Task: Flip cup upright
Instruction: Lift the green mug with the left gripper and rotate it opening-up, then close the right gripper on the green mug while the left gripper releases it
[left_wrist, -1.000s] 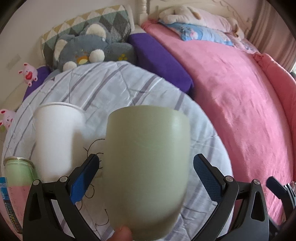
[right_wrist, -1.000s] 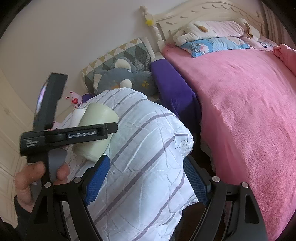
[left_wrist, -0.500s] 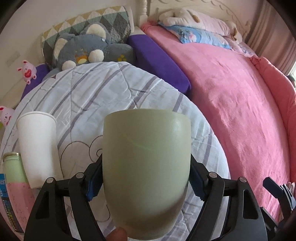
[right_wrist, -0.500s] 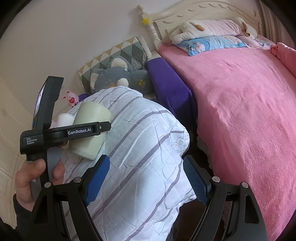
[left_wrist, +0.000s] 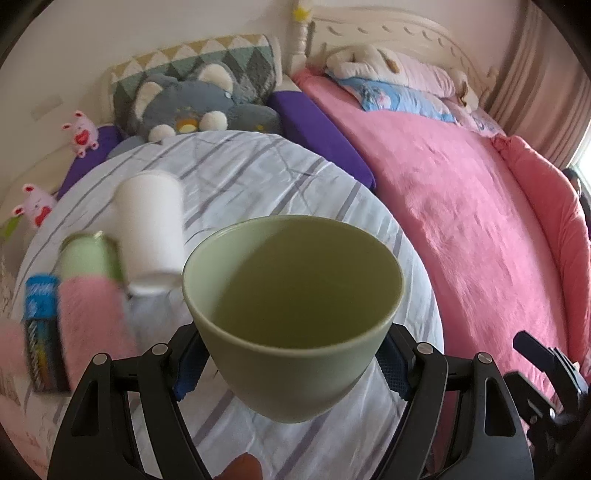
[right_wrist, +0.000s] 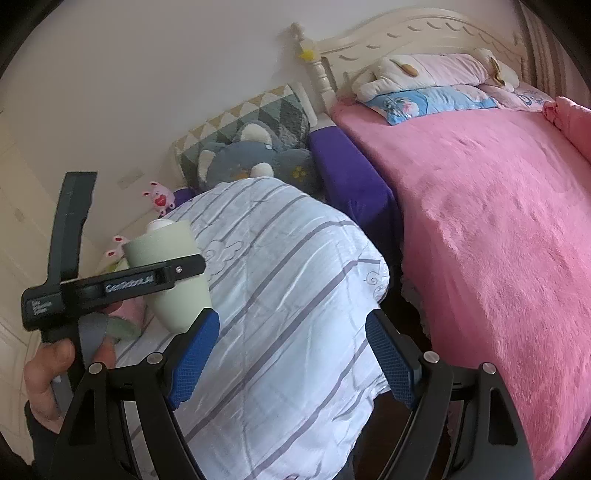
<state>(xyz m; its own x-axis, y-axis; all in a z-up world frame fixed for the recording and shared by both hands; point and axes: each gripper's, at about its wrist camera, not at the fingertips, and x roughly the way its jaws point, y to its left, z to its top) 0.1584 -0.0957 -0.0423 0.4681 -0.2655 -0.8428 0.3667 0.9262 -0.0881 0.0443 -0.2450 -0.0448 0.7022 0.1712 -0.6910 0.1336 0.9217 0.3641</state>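
In the left wrist view, the blue pads (left_wrist: 186, 369) are largely hidden behind the cup (left_wrist: 291, 317). The paper cup (left_wrist: 151, 229) and the can (left_wrist: 88, 258) are blurred, and the print on the blue packet (left_wrist: 40, 325) cannot be read. In the right wrist view, the cup's (right_wrist: 166, 273) middle is covered by the left gripper's (right_wrist: 184, 267) arm, and the hand (right_wrist: 51, 365) is cut off by the edge.
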